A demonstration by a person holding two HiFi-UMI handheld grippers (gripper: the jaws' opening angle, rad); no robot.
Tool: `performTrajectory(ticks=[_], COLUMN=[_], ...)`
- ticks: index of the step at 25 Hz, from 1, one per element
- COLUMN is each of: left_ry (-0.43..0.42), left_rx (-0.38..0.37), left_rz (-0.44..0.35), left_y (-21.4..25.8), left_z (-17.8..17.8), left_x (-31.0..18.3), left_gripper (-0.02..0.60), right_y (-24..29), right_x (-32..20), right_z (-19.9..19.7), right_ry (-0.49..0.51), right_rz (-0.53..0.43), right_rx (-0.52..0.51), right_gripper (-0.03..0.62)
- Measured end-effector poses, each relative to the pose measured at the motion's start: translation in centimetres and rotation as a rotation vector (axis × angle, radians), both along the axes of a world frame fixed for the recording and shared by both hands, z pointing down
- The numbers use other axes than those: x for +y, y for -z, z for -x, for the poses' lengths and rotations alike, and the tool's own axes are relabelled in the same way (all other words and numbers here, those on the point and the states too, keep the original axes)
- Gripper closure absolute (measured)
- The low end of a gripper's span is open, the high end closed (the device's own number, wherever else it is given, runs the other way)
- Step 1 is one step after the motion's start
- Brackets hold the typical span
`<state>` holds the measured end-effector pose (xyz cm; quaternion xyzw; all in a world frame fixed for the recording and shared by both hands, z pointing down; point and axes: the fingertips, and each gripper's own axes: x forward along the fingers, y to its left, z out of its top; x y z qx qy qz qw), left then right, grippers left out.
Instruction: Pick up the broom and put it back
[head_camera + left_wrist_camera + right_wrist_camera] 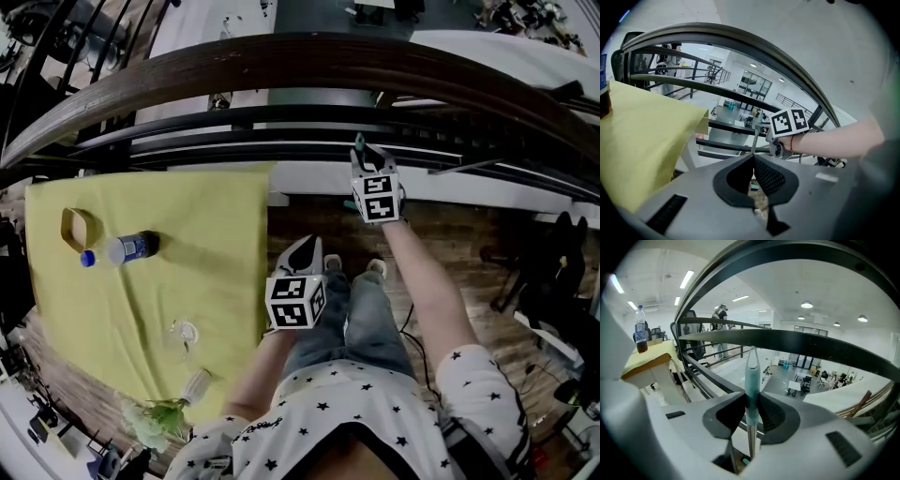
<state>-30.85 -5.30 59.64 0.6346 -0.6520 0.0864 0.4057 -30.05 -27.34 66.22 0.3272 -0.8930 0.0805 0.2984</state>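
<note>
Beside railing (787, 345), broom handle (752, 376) inside right claw (751, 400)

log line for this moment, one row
step: pick up broom | right gripper: shut on broom handle, by railing | left gripper: shut, empty

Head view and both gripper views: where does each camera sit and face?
Head view: head-mounted, looking down at yellow table, left tongs, right tongs, legs.
Left gripper view: on the shut left tongs, facing the railing, the right tongs and forearm.
Right gripper view: on the right tongs, along the clamped broom handle.
Shared: railing, broom handle.
</note>
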Motion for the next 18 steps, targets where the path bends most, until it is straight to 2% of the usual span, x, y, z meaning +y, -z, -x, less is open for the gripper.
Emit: performTrajectory(ticks=[18], left_ry=[-0.046], left_rx=[-0.034], left_rz=[-0.048], left_y=[3.4], left_z=[-6.9], left_x=[1.2], left_gripper=[0.571], right_y=[4.1], right_x=[6.4], right_z=[-10.3], right_ry=[-0.049], right_rz=[-0.021], right_rx=[-0.042], right_gripper=[0.514])
